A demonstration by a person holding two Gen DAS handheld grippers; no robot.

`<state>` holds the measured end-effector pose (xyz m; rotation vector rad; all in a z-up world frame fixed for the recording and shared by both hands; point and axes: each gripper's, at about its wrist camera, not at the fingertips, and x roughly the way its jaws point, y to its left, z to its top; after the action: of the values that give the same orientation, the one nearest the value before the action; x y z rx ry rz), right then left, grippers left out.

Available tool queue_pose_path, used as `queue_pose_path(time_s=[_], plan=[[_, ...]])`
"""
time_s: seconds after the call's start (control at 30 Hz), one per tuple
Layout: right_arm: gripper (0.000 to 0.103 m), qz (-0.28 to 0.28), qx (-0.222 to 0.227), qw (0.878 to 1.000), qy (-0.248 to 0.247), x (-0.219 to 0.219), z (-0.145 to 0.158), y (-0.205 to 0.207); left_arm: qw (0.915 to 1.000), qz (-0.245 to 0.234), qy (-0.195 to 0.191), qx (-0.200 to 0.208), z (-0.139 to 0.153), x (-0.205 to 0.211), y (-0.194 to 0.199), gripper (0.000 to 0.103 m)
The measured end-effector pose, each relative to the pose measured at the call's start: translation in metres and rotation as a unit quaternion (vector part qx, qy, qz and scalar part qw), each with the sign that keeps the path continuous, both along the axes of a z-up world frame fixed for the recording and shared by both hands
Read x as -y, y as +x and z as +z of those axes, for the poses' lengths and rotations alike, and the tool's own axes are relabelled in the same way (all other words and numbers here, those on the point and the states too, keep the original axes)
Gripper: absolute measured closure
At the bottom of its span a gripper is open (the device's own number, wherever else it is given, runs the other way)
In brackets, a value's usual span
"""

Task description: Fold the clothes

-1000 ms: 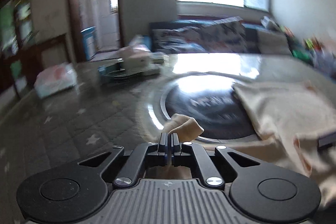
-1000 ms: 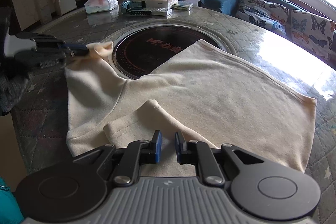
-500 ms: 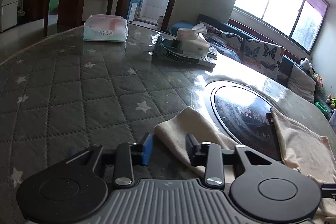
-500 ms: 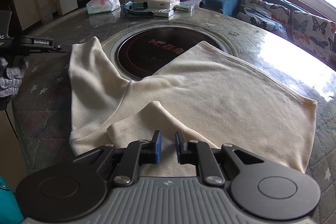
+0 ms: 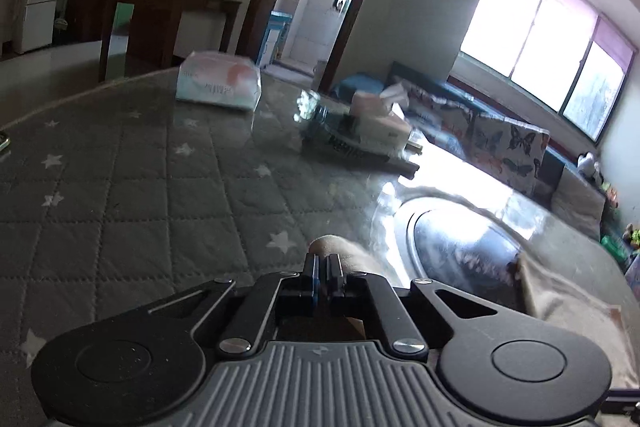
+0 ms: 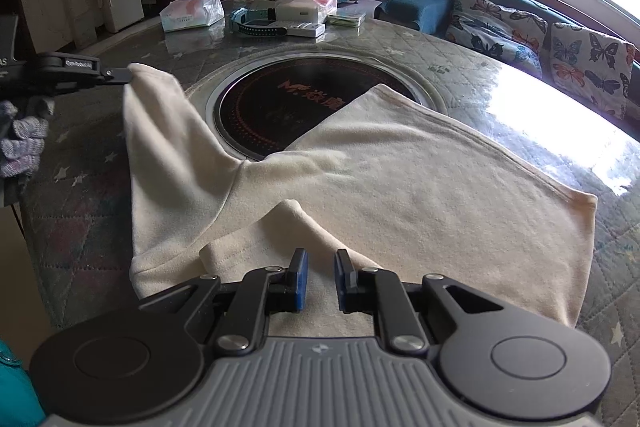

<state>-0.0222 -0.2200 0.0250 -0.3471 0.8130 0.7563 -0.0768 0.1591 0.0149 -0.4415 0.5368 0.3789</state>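
Observation:
A cream shirt [image 6: 400,179] lies spread on the round table, partly over the dark round cooktop [image 6: 280,107]. My left gripper [image 5: 323,263] is shut on the end of the shirt's left sleeve [image 5: 340,251]; in the right wrist view it [image 6: 120,75] holds that sleeve [image 6: 160,115] lifted above the table. My right gripper [image 6: 320,279] is open, its jaws a little apart, just above the shirt's near edge, by a folded-over sleeve [image 6: 280,227].
The table has a quilted star-pattern cover [image 5: 140,187]. At its far side lie a tissue pack [image 6: 192,11], a tissue box [image 6: 308,3] and small items [image 6: 264,25]. A butterfly-print sofa [image 6: 540,31] stands behind. A teal object [image 6: 12,387] is at lower left.
My left gripper was open around the sleeve end half a second ago; it has shut on it and lifted it. My right gripper has stayed still.

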Motion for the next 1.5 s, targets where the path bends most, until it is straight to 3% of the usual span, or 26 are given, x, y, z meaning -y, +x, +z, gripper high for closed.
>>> queue_pose_path(time_s=[0.1, 0.23, 0.3, 0.4, 0.43, 0.5, 0.7, 0.9, 1.03, 1.2, 1.33, 1.5], plan=[[0.09, 0.003, 0.003, 1.0, 0.001, -0.002, 0.001, 0.0, 0.9995, -0.001, -0.018, -0.026, -0.009, -0.002, 0.002, 0.09], [0.089, 0.008, 0.006, 1.0, 0.007, -0.004, 0.007, -0.003, 0.9993, -0.002, -0.028, -0.025, -0.01, 0.0, -0.001, 0.06], [0.089, 0.011, 0.006, 1.0, 0.008, -0.005, 0.008, -0.004, 0.9993, -0.005, -0.023, -0.028, -0.009, 0.003, 0.0, 0.058], [0.089, 0.014, 0.007, 1.0, 0.01, -0.005, 0.009, -0.006, 0.9993, -0.009, -0.002, -0.037, -0.01, 0.011, 0.006, 0.065], [0.089, 0.014, 0.008, 1.0, 0.011, -0.005, 0.01, -0.006, 0.9992, -0.011, -0.002, -0.037, -0.011, 0.012, 0.008, 0.083], [0.089, 0.015, 0.009, 1.0, 0.013, -0.006, 0.011, -0.008, 0.9995, -0.012, -0.002, -0.03, -0.009, 0.013, 0.009, 0.095], [0.089, 0.006, 0.016, 1.0, 0.019, 0.003, 0.017, -0.012, 0.9997, -0.019, 0.013, 0.011, 0.013, 0.022, 0.003, 0.099], [0.089, -0.023, 0.024, 0.999, 0.039, 0.025, 0.025, -0.014, 0.9938, -0.081, 0.032, 0.069, 0.058, 0.065, -0.001, 0.099], [0.089, -0.049, 0.033, 0.997, 0.052, 0.046, 0.03, -0.018, 0.9826, -0.151, 0.045, 0.099, 0.083, 0.111, -0.001, 0.099], [0.089, -0.089, 0.041, 0.993, 0.068, 0.077, 0.035, -0.021, 0.9593, -0.251, 0.05, 0.119, 0.095, 0.175, 0.002, 0.099], [0.089, -0.12, 0.043, 0.989, 0.074, 0.103, 0.034, -0.025, 0.9371, -0.326, 0.048, 0.115, 0.088, 0.223, 0.01, 0.099], [0.089, -0.154, 0.037, 0.984, 0.079, 0.129, 0.03, -0.028, 0.9123, -0.401, 0.035, 0.077, 0.059, 0.275, 0.022, 0.098]])
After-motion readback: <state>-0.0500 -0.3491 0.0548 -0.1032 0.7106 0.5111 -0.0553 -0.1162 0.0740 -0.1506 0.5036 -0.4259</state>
